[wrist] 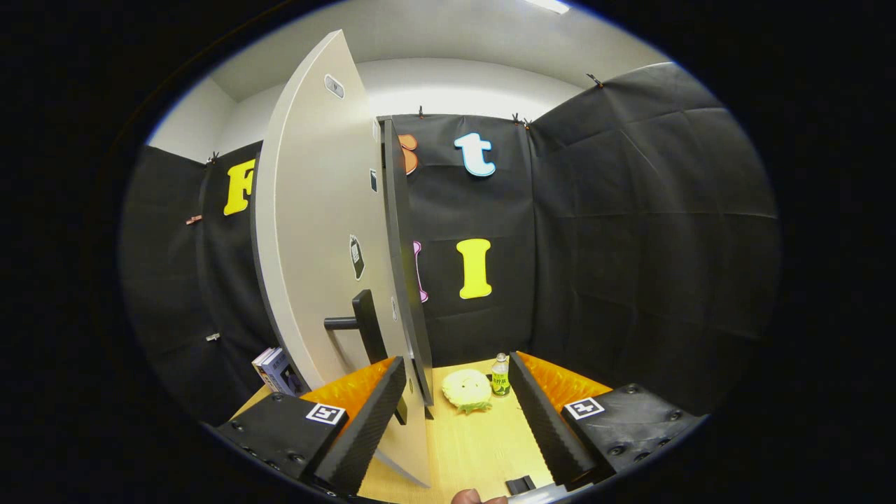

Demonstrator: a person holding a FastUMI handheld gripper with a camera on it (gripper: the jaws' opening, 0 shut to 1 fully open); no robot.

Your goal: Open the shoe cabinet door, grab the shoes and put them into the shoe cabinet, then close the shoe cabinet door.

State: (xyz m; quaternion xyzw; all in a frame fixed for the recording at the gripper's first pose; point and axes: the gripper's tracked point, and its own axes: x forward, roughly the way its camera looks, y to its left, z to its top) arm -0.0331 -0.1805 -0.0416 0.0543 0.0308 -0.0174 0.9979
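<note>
Gripper [458, 427] released, fingers spread wide. Shoe cabinet door [315, 231] ajar, its lower edge between the fingers, against the left one. Handle [364, 325] just beyond.

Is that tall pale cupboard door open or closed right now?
Open. The door stands swung out, its thin edge facing the camera and its handle sticking out sideways. The gripper is open, the door's edge between its fingers.

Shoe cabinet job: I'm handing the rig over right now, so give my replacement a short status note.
Gripper: open, holding nothing; the free edge of the cabinet door stands between its fingers, next to the left one.
Door: swung open, black handle on its face.
Beyond the fingers on the wooden floor: a yellow plush slipper beside a small bottle.
Done: door opened.
Left: grab the slipper, place it in the cabinet, close the door.
</note>
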